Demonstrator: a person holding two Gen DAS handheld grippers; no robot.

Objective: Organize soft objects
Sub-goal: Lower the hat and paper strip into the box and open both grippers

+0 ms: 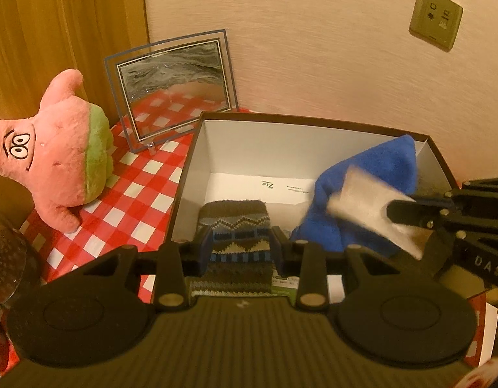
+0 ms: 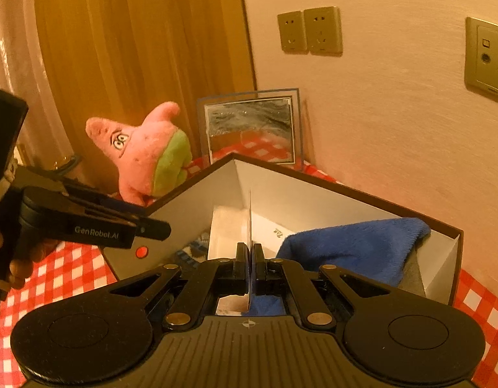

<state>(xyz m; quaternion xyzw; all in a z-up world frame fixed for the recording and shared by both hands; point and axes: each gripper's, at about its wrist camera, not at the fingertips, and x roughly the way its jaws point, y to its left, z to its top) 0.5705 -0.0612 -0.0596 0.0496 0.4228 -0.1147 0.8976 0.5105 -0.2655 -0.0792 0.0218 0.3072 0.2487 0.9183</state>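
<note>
My left gripper [image 1: 239,247] is shut on a patterned knitted sock [image 1: 237,226] and holds it over the near edge of a dark shoebox [image 1: 313,119] with a white inside. A blue cloth [image 1: 368,187] lies in the box at the right. My right gripper [image 2: 250,252] is shut on a thin white card [image 2: 250,213], seen edge-on; the card also shows in the left wrist view [image 1: 365,203], held over the blue cloth [image 2: 355,245]. A pink plush star [image 1: 58,148] sits on the checked tablecloth left of the box.
A glass picture frame [image 1: 171,87] leans on the wall behind the box. A red and white checked cloth [image 1: 135,187] covers the table. White paper [image 1: 249,184] lies on the box floor. A glass object [image 1: 6,258] stands at the far left.
</note>
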